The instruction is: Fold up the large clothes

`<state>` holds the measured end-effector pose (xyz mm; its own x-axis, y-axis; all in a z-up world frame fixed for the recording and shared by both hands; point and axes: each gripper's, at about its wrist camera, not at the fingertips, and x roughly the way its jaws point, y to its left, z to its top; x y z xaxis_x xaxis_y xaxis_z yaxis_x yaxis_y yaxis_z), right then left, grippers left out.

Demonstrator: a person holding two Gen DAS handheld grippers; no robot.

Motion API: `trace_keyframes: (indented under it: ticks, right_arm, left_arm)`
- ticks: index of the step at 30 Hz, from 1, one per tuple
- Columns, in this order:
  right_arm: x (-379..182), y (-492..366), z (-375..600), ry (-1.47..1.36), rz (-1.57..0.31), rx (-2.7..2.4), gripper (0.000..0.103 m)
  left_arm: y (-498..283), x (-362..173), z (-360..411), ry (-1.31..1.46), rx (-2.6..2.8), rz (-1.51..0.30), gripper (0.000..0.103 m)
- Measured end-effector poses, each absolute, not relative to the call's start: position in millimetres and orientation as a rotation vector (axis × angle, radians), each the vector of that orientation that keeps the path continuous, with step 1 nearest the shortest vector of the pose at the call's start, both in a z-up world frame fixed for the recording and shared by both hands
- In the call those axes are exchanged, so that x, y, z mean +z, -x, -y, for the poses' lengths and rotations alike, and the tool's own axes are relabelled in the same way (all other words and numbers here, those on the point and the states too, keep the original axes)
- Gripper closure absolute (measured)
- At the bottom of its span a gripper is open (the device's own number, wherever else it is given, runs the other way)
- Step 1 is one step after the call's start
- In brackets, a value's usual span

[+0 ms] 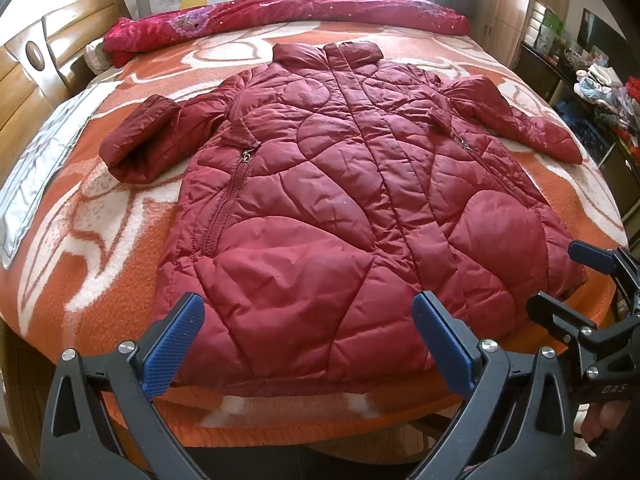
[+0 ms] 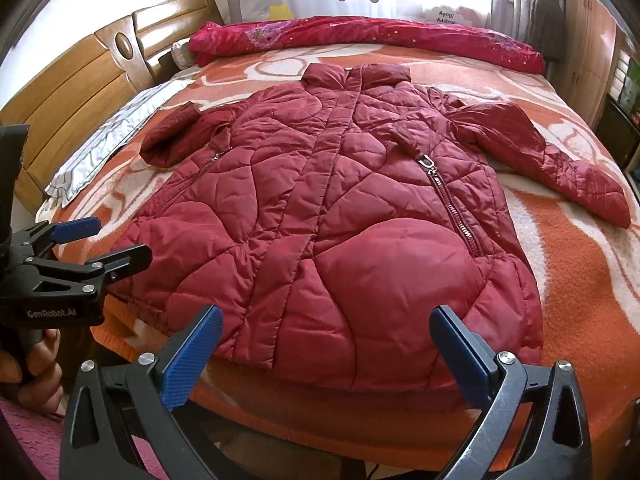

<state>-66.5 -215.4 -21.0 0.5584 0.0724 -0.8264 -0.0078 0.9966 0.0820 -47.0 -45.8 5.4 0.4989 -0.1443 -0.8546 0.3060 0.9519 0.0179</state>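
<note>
Coat (image 1: pixel 340 184) lies flat, front up, on the bed (image 1: pixel 80 272), long axis running from hem at lower frame to collar at top; left gripper (image 1: pixel 308 340) and right gripper (image 2: pixel 326 340) both hover wide and empty above the hem.

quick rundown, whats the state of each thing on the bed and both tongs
jacket: spread flat, front up, closed, collar at the far end
its sleeve by the headboard: cuff doubled back
its other sleeve: stretched out
pocket zipper: zipped shut
red quilt: rolled along the far edge
blanket: spread over the bed
left tongs: open, empty, above the hem
right tongs: open, empty, above the hem
</note>
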Motion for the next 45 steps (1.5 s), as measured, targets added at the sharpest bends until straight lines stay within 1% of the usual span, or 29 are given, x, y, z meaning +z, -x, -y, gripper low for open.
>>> trace_keyframes:
  ticks: [35,41,45]
  right_arm:
    - [-20,63,220,-0.049,-0.981,0.037,0.000]
    - [-19,52,227,-0.081,-0.986,0.034,0.000]
    - [-21,50,239,-0.120,-0.948,0.021,0.000]
  left_arm:
    - [36,-8,49,-0.185,-0.275,-1.043,0.000]
    - [30,-12,54,-0.186,-0.278,-1.064,0.000]
    - [23,-15,51,-0.149,-0.292,-1.094,0.000]
